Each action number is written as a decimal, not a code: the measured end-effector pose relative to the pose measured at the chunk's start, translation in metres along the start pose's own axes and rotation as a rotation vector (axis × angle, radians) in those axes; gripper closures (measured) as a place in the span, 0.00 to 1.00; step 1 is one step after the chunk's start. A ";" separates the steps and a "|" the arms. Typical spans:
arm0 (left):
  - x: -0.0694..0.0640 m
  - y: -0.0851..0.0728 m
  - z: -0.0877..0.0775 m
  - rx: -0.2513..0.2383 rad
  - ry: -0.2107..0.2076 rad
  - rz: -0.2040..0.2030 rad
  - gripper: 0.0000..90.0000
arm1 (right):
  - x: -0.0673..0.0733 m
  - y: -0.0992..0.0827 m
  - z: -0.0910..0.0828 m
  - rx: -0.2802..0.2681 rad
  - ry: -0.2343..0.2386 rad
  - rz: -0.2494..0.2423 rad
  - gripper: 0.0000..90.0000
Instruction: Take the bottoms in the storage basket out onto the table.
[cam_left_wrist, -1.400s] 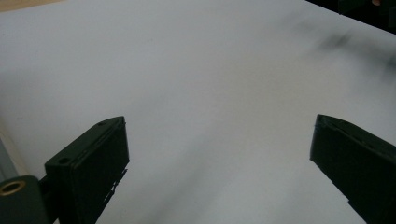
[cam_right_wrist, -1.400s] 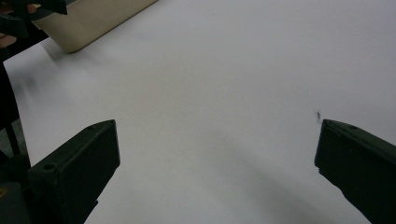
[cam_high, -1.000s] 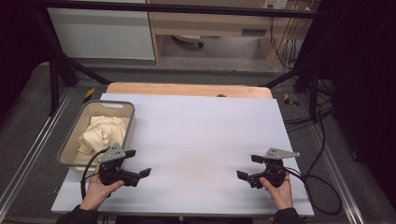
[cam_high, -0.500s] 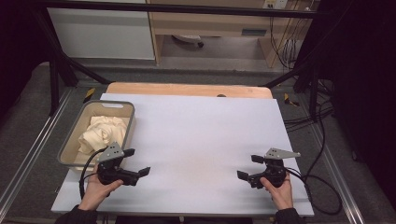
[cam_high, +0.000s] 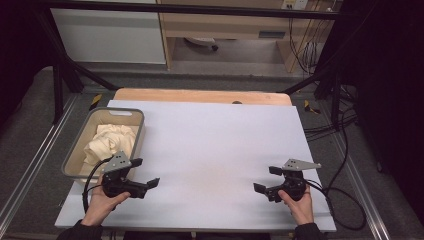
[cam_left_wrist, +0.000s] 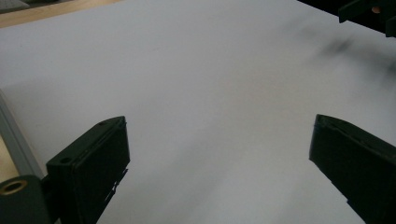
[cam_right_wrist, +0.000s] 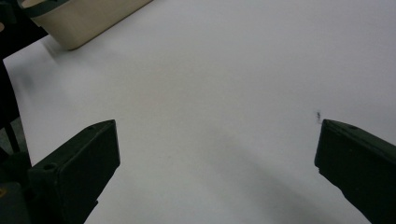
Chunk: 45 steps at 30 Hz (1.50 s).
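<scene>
The surface (cam_high: 215, 150) is a wide white sheet laid over a wooden top, whose bare edge (cam_high: 200, 95) shows as a strip along the far side. A grey-rimmed beige bin (cam_high: 131, 118) stands at the left edge of the surface, partly hanging over it, and holds crumpled cream cloth (cam_high: 110, 142). The middle of the white sheet bears only soft shadows and one tiny dark speck (cam_right_wrist: 318, 114).

Wooden cabinet (cam_high: 235, 25) behind the table (cam_high: 220, 145); white panel (cam_high: 107, 35) to cabinet's left, cables (cam_high: 305, 45) to its right, grey floor (cam_high: 225, 80) below. Dim light.
</scene>
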<state>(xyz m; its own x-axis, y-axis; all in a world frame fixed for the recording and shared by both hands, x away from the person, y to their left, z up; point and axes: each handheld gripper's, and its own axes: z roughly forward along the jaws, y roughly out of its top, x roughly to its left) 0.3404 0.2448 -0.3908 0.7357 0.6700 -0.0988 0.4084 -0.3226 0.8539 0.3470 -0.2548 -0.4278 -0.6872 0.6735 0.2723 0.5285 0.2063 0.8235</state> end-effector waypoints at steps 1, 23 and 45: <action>0.000 0.000 0.000 0.002 0.000 0.001 0.05 | 0.000 0.000 0.000 0.002 -0.002 -0.003 0.01; 0.007 0.003 -0.011 0.007 0.035 -0.002 0.05 | 0.000 0.000 0.000 0.006 0.000 -0.004 0.01; 0.014 0.003 -0.018 0.017 0.059 -0.001 0.05 | 0.000 -0.001 0.001 0.010 -0.002 -0.009 0.01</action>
<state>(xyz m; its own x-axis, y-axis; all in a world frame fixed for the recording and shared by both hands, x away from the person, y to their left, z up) 0.3422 0.2650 -0.3801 0.7023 0.7086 -0.0688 0.4188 -0.3330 0.8448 0.3469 -0.2544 -0.4285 -0.6907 0.6733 0.2637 0.5273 0.2195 0.8208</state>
